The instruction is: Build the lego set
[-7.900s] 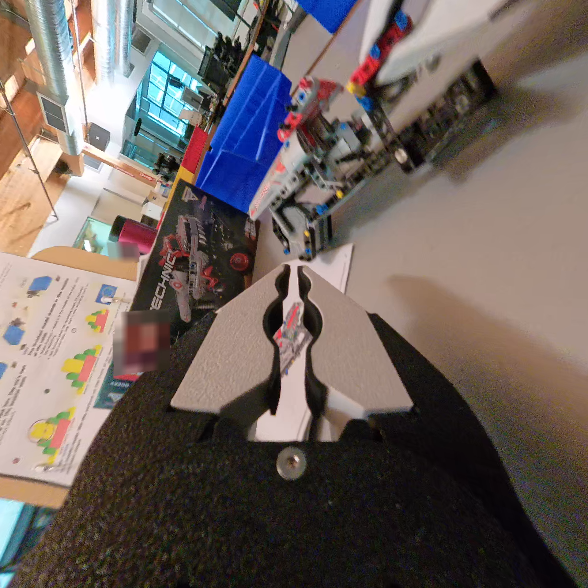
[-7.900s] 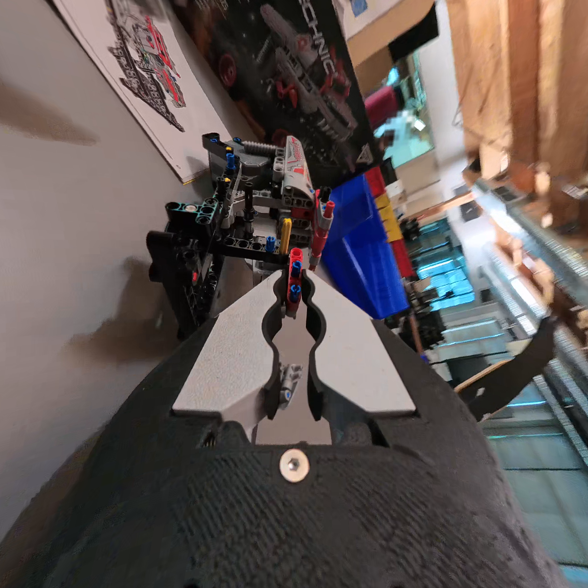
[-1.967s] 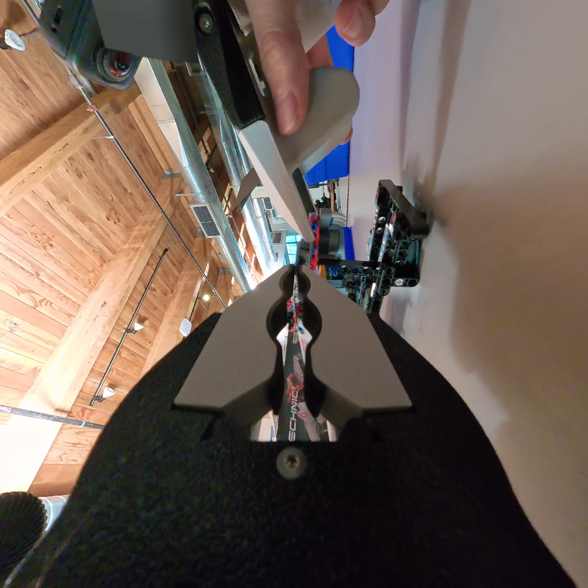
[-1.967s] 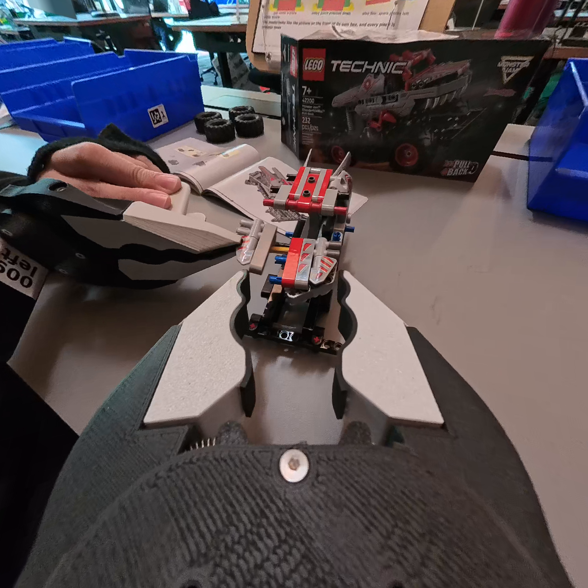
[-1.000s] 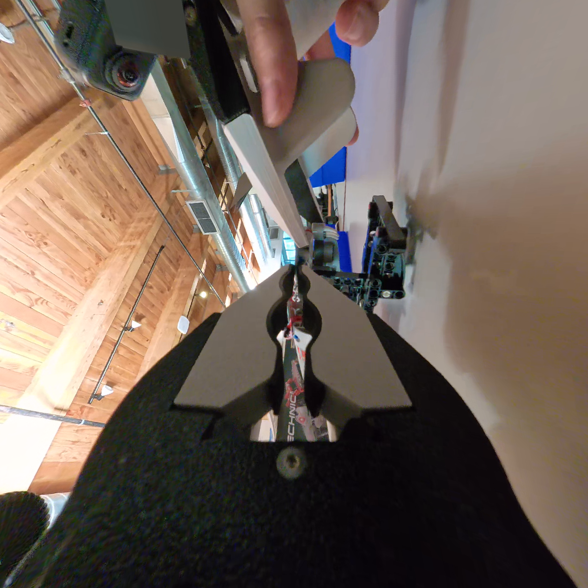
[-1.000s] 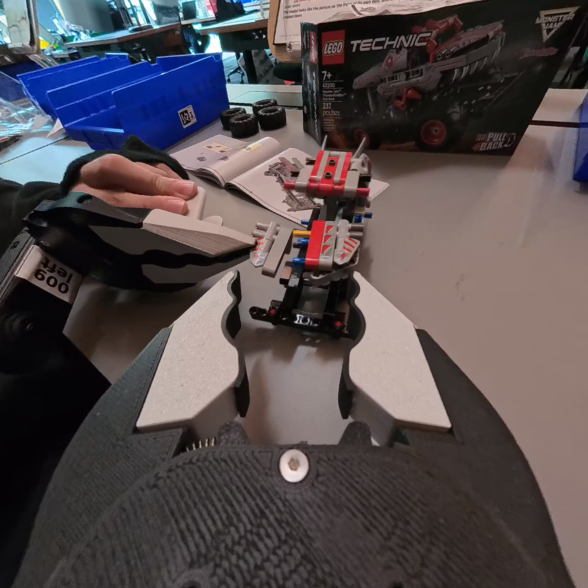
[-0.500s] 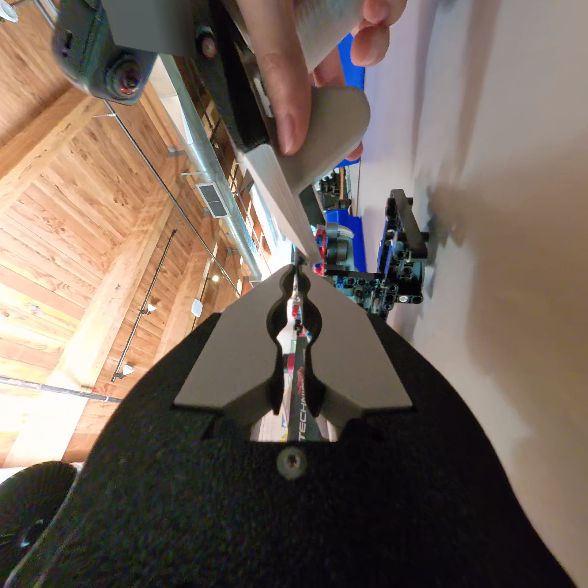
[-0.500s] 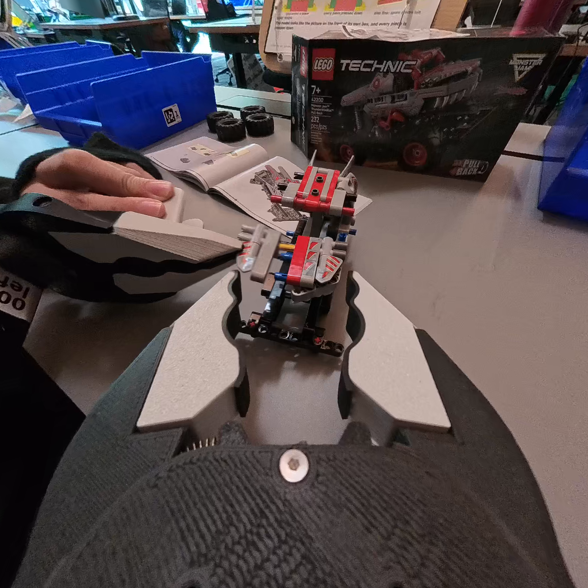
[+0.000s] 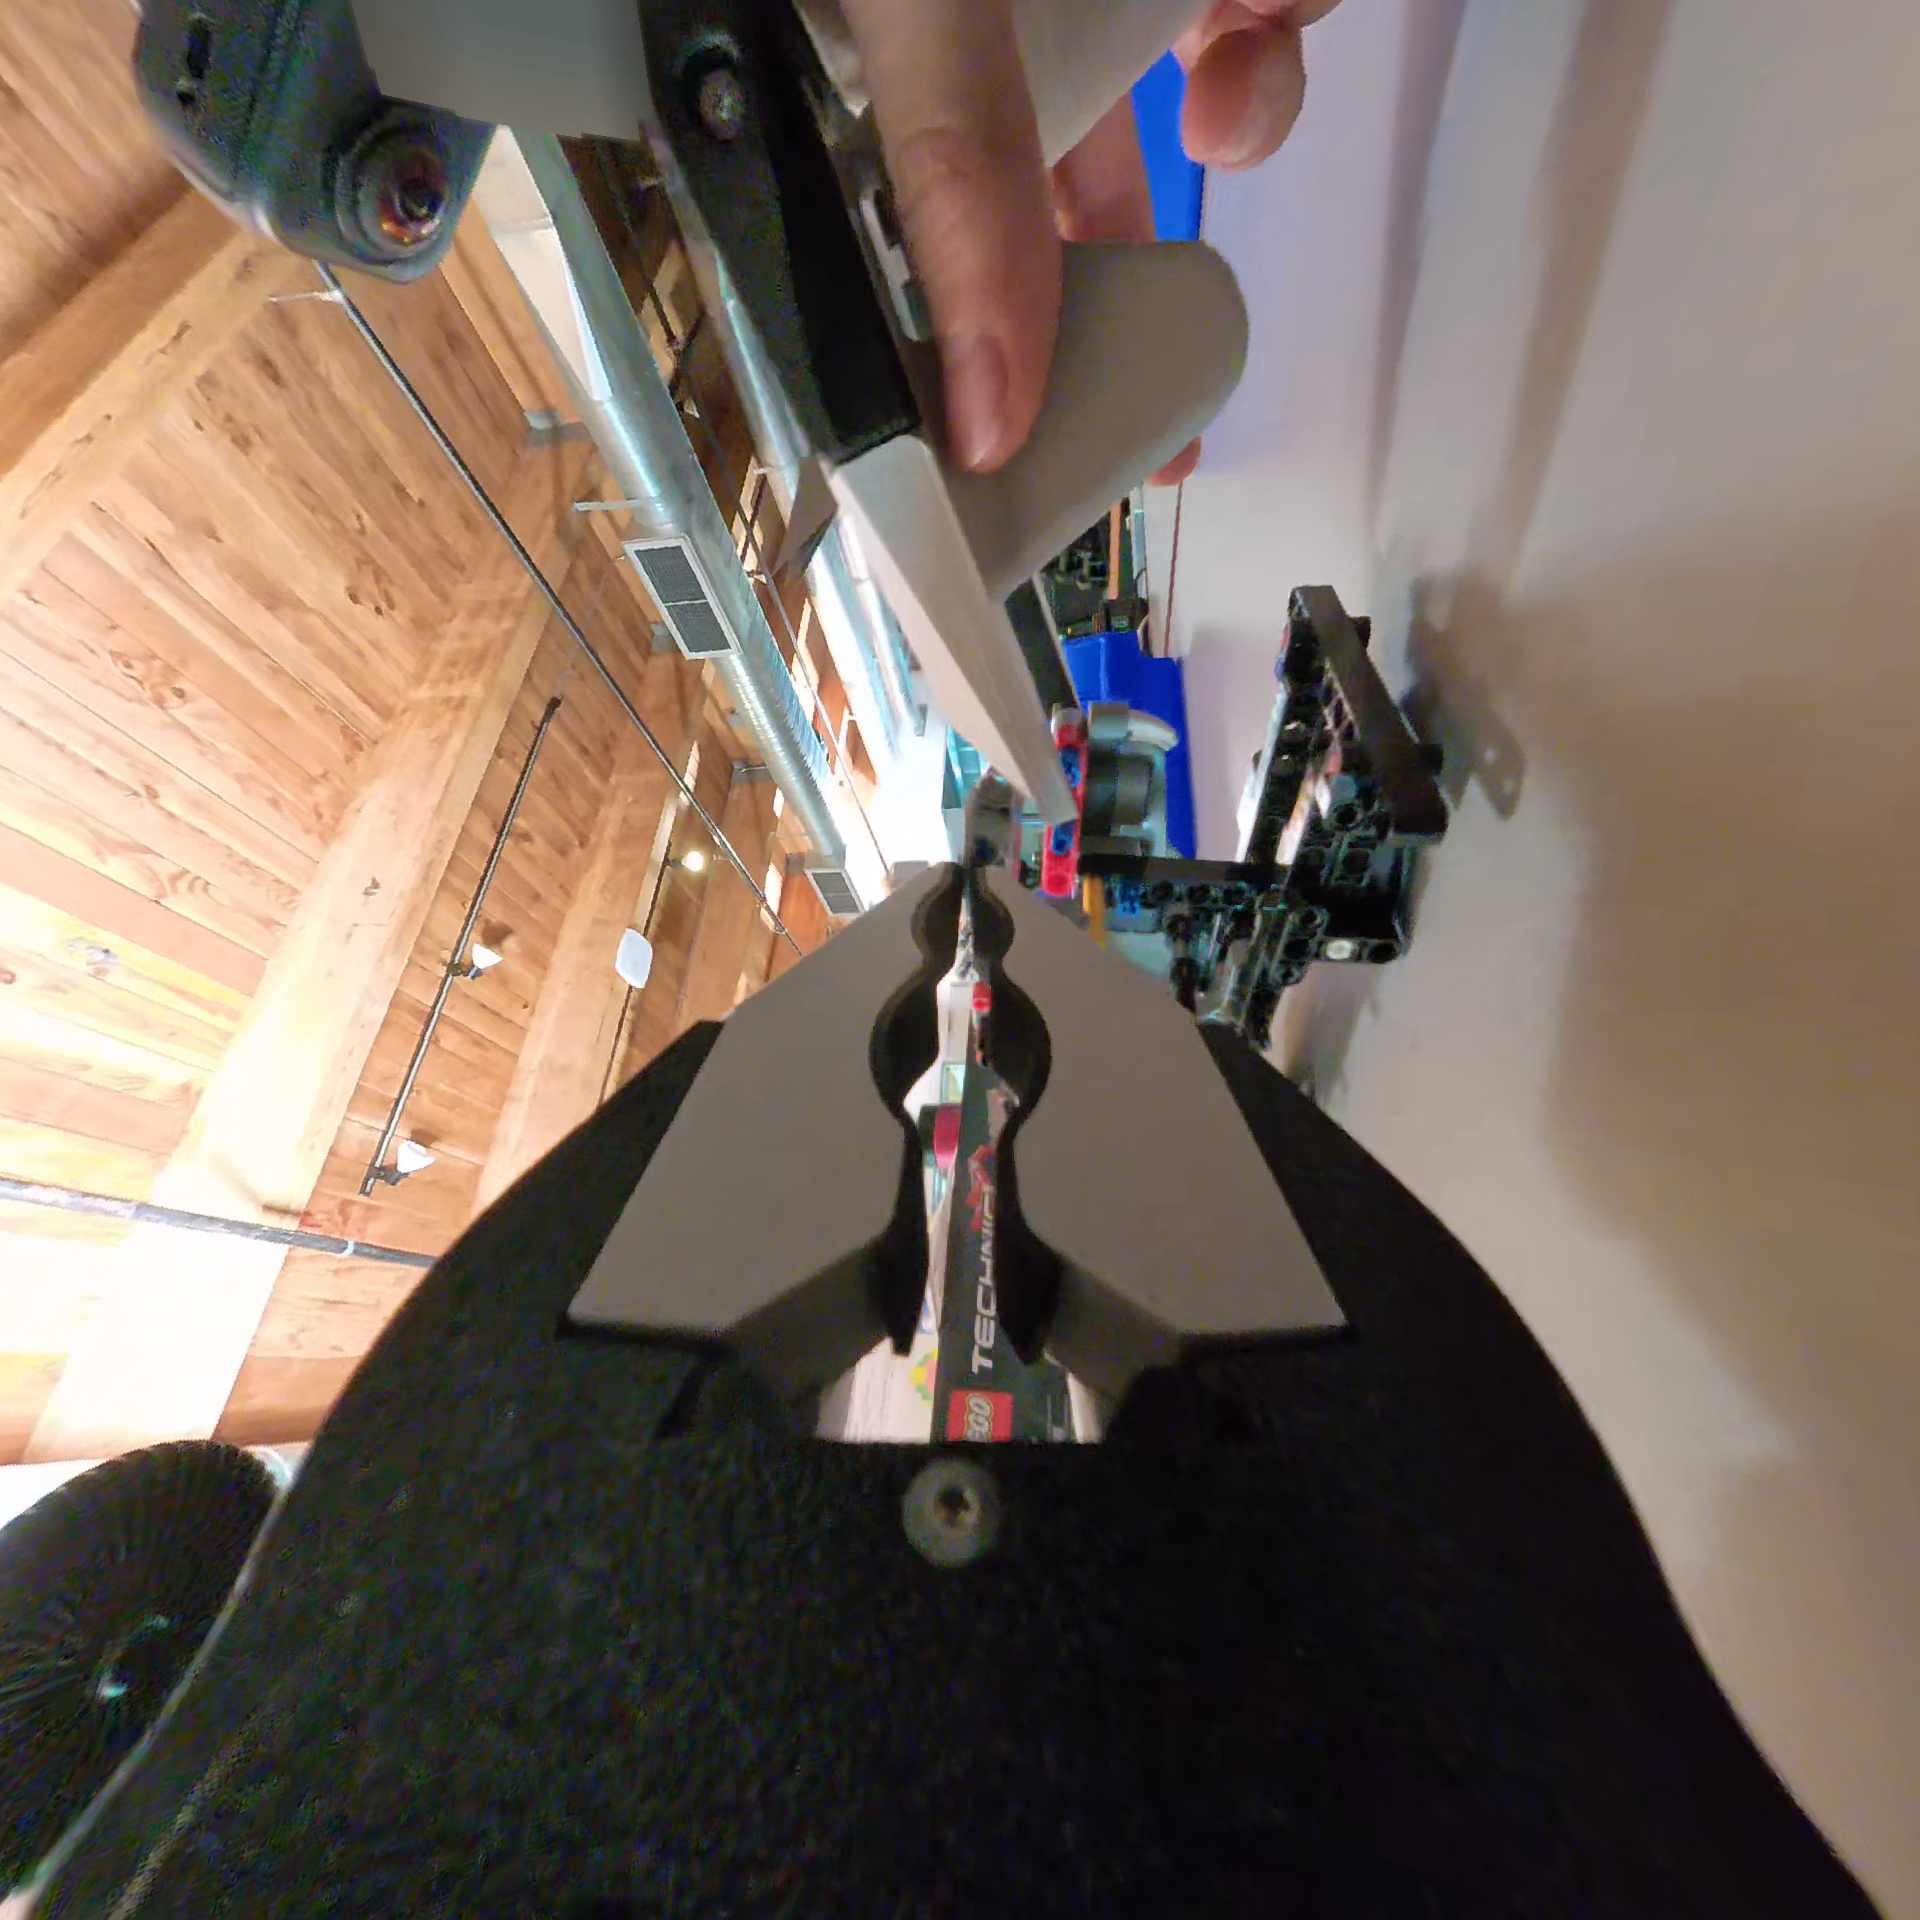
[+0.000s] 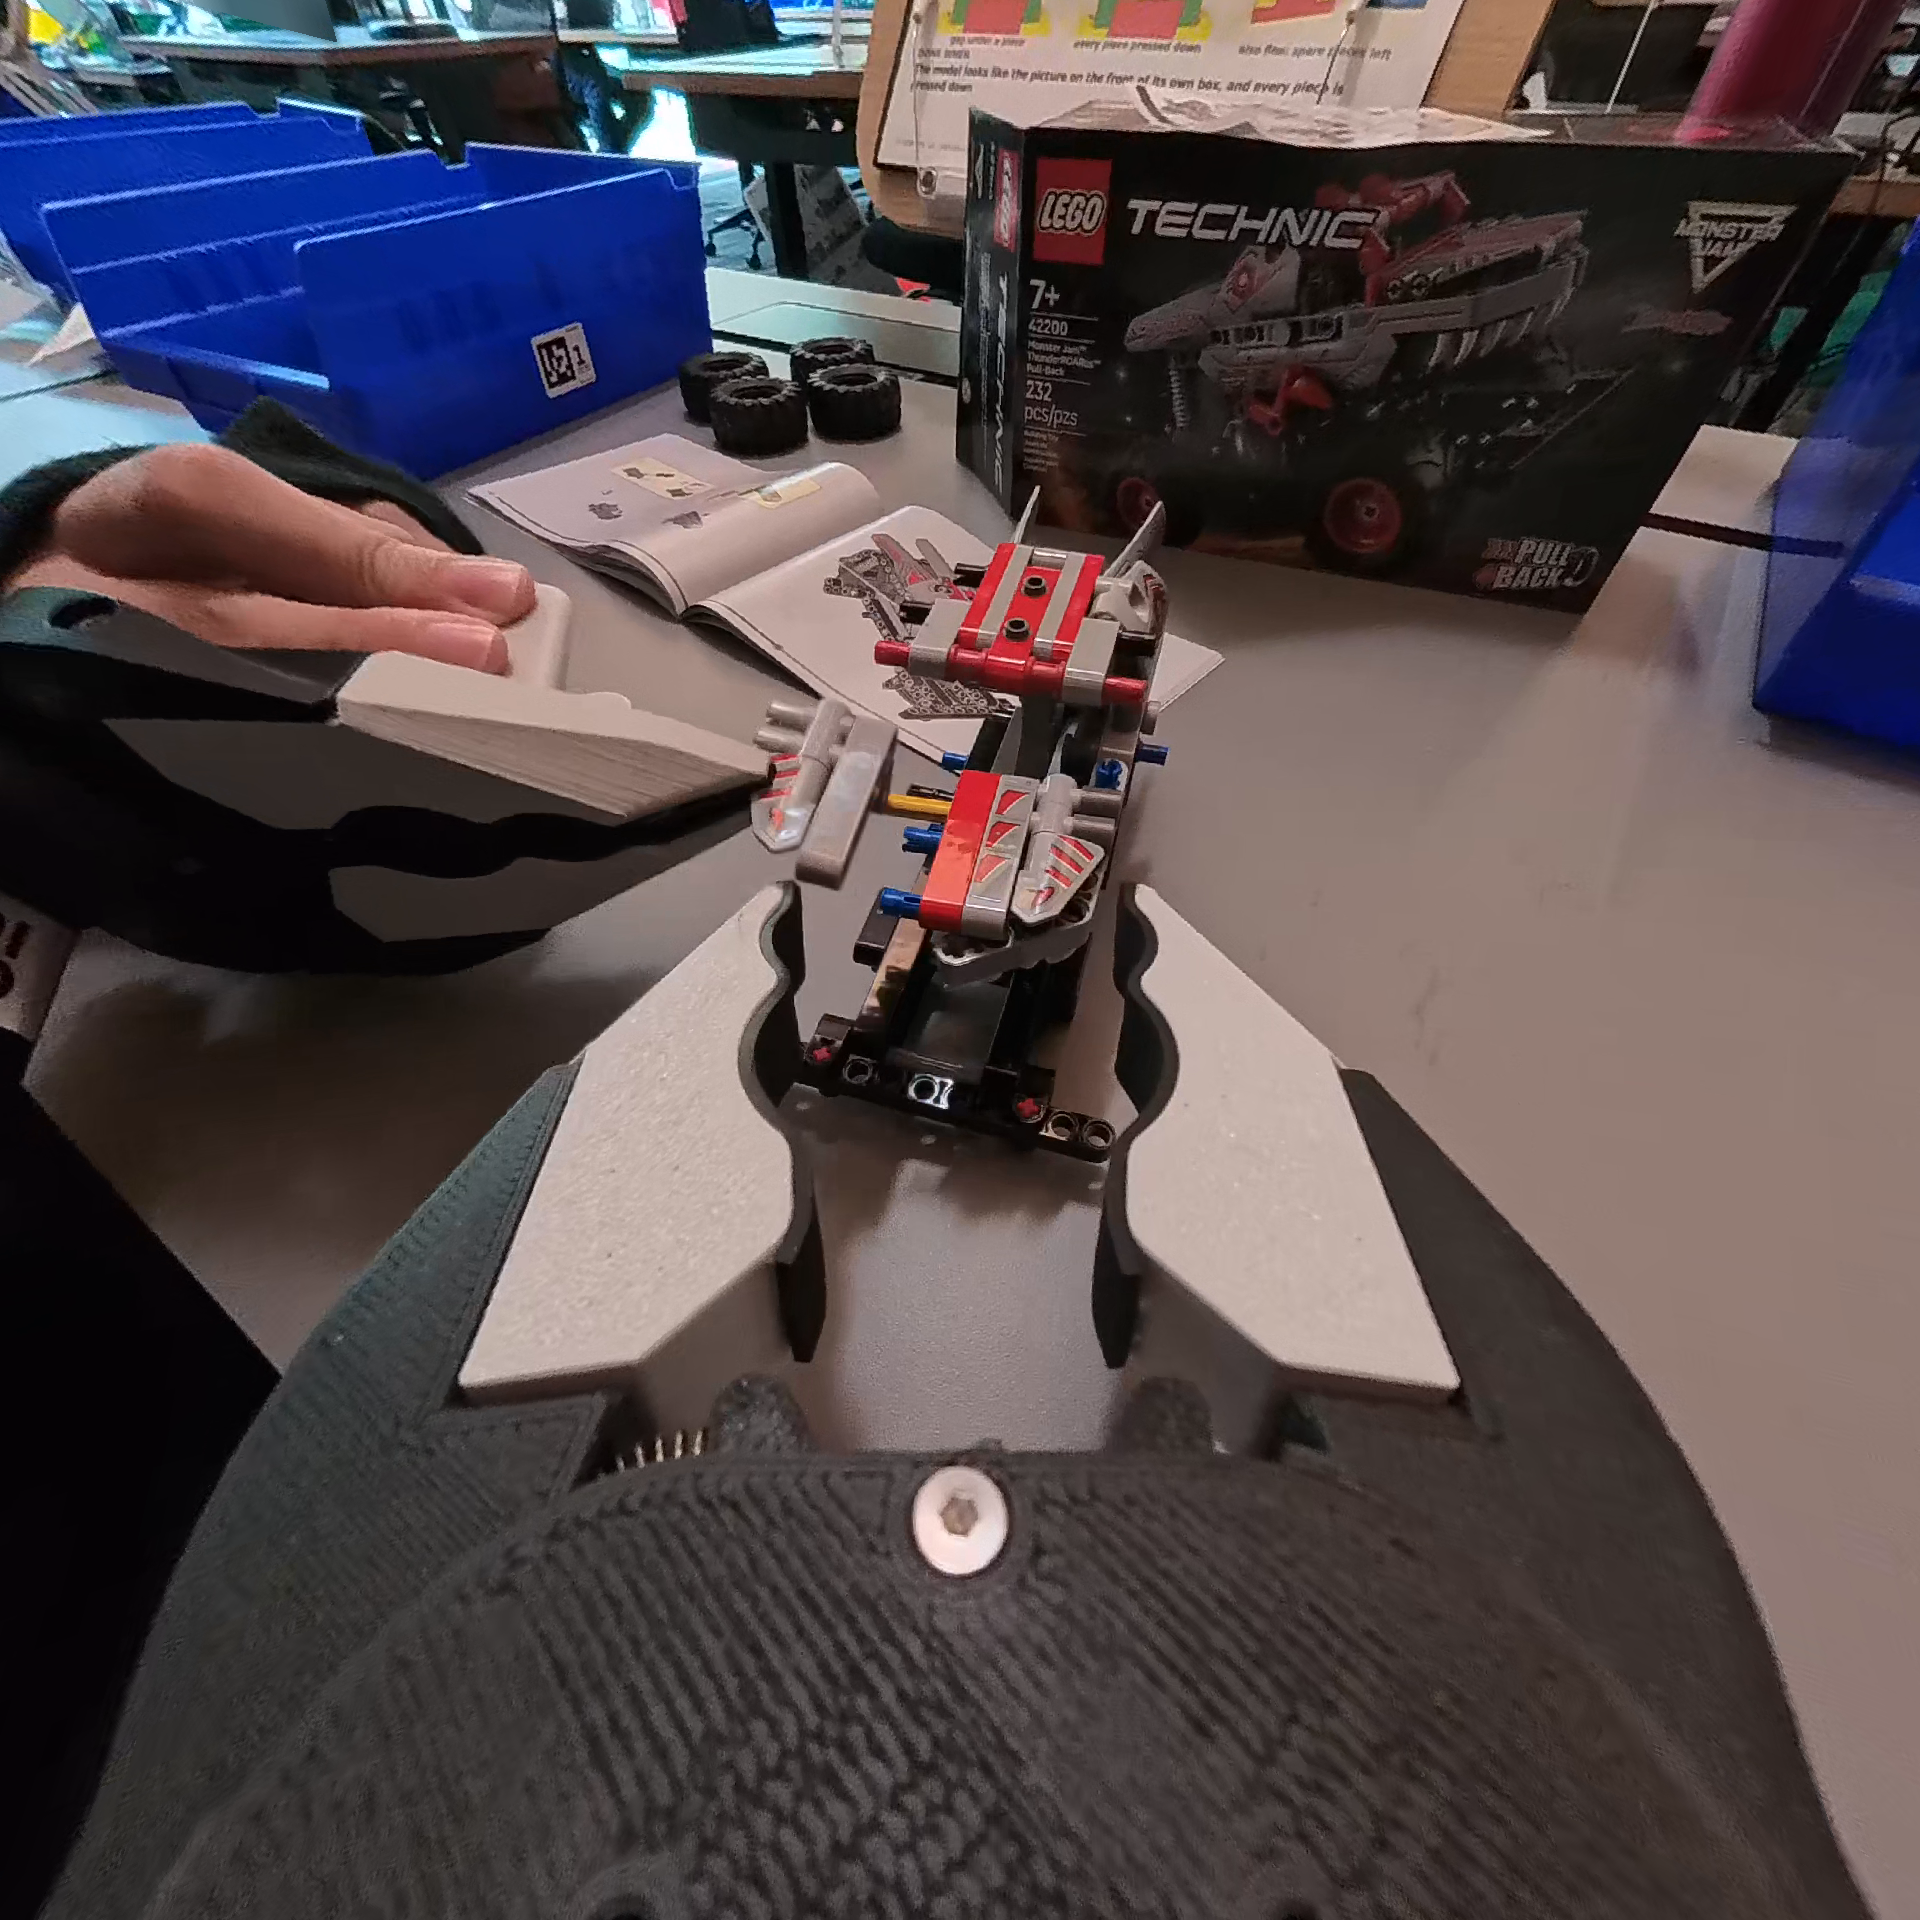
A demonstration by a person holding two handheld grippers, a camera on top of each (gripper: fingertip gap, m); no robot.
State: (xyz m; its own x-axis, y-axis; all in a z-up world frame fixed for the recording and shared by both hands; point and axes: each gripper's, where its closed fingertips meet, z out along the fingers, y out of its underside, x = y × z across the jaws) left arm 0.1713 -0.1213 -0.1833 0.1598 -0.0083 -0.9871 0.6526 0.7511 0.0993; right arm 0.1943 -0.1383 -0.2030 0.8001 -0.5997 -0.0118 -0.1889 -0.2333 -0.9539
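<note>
The partly built truck model (image 10: 1023,831), with a black chassis and red and grey panels, stands on the grey table (image 10: 1558,935). My right gripper (image 10: 956,914) is open, with one finger on each side of the chassis's near end. My left gripper (image 10: 753,795) comes in from the left and is shut on a grey panel piece with red stripes (image 10: 826,790), held just beside the model's left side near its blue and yellow pins. In the left wrist view, my left gripper (image 9: 971,883) pinches that thin piece (image 9: 982,821) next to the model (image 9: 1309,894). A finger (image 9: 956,623) of the right gripper reaches down from above.
The set's box (image 10: 1351,343) stands behind the model, with an open instruction booklet (image 10: 727,520) in front of it. Several black tyres (image 10: 790,395) lie by blue bins (image 10: 416,281) at back left. Another blue bin (image 10: 1860,582) is at the right edge.
My right gripper, earlier shut on a small red piece at the model, now stands open around the chassis and has widened slightly over two seconds. The left gripper holds the panel almost still beside the model.
</note>
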